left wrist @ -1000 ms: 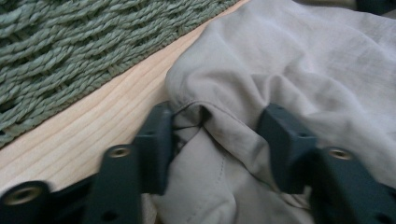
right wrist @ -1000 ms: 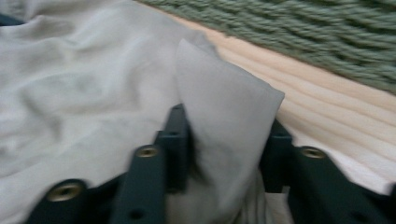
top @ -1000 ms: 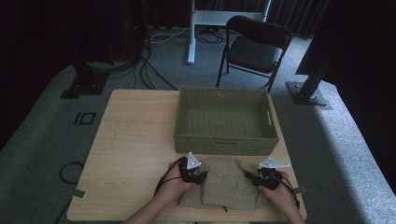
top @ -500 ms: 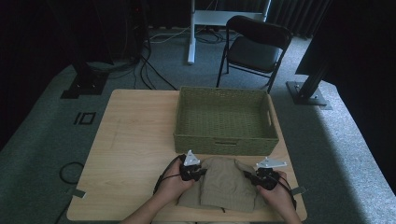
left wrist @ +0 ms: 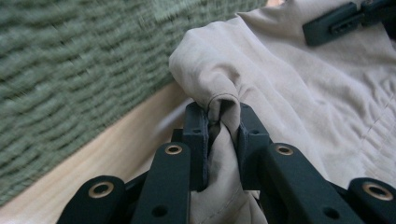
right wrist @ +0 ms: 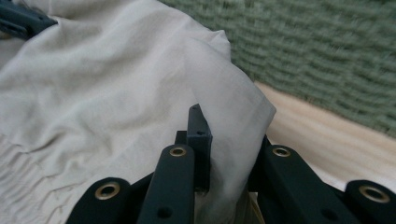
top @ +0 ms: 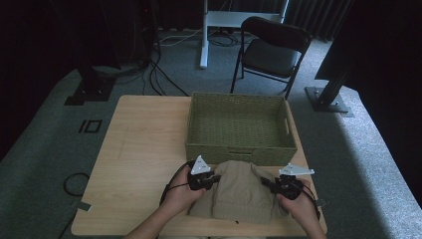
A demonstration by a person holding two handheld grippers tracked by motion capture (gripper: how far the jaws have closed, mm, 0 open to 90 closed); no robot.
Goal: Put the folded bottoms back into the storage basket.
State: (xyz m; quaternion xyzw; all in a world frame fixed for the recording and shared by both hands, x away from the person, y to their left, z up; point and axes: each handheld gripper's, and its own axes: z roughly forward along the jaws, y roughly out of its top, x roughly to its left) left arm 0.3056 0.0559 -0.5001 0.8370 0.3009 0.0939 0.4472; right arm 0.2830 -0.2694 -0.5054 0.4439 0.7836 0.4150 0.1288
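A beige cloth (top: pixel 241 191) lies bunched at the table's front edge, just in front of a green woven basket (top: pixel 239 148). My left gripper (top: pixel 213 178) is at the cloth's far left corner, and its jaws have just been closing. In the left gripper view that gripper (left wrist: pixel 223 112) pinches a fold of the cloth (left wrist: pixel 303 93). My right gripper (top: pixel 271 185) is at the far right corner. In the right gripper view it (right wrist: pixel 229 135) is shut on the cloth (right wrist: pixel 102 84), which drapes over one finger. Both corners are held a little above the table.
The basket (left wrist: pixel 70 60) is empty and stands close behind both grippers. The wooden table (top: pixel 144 144) has bare room to the left. A folding chair (top: pixel 271 50) and stand bases sit on the carpet beyond the table.
Both grippers have risen slightly with the cloth's far corners in them. The cloth's far edge now bulges up in front of the basket.
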